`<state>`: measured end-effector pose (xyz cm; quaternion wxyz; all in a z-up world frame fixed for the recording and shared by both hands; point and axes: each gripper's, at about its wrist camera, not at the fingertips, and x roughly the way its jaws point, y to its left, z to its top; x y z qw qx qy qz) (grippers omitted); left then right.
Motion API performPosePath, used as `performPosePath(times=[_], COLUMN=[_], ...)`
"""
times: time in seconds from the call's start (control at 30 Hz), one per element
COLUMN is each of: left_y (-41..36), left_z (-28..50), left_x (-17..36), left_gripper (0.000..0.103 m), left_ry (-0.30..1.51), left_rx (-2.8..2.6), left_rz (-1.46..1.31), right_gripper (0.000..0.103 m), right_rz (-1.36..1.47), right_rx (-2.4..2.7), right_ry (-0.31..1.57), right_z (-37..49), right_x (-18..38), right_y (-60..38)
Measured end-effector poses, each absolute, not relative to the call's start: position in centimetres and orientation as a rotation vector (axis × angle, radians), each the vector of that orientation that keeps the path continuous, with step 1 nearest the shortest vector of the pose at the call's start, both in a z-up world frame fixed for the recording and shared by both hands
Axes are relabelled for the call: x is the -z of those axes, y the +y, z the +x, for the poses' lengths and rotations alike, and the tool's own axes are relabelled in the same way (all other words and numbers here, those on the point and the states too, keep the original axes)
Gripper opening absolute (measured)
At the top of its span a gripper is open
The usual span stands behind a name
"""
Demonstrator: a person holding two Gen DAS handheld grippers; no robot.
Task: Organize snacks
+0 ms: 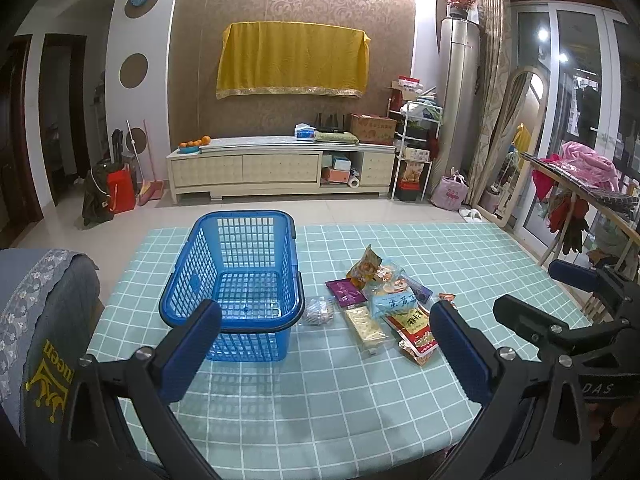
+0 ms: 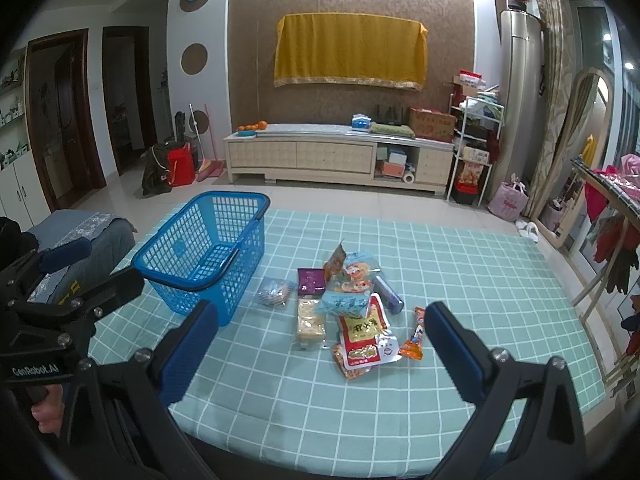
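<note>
— blue plastic mesh basket point(image 1: 236, 276) sits empty on the teal checked tablecloth point(image 2: 460, 280); the heap of snack packets point(image 2: 352, 304) lies just beside it.

— left gripper point(image 1: 324, 352) and right gripper point(image 2: 320, 348) both gape wide, holding nothing. take the outlying orange packet point(image 2: 414, 334) first, pinching across its narrow width.

Blue basket point(image 1: 236, 272) — glossy perforated plastic; snack packets point(image 2: 352, 304) — shiny film; tablecloth point(image 2: 460, 280) smooth, checked.

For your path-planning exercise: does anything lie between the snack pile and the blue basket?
Only the small clear packet lies between the snack pile and the blue basket, beside the basket's near corner. It is itself a snack. The basket's top is open.
</note>
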<state>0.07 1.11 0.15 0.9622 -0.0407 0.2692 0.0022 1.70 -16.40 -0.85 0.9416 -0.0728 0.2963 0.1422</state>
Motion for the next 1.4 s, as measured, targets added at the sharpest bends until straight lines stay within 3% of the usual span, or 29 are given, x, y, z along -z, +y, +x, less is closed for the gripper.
performPosePath(times=[1.4], left_y=[-0.3], left_z=[2.5], left_x=[-1.2], left_gripper=[0.103], left_ry=[0.592], left_rx=[0.05], left_rz=[-0.03], right_gripper=[0.103], right_rz=[-0.138], right_rx=[-0.328], right_ry=[0.611], right_z=[2.4], right_x=[-0.3], right_y=[-17.9])
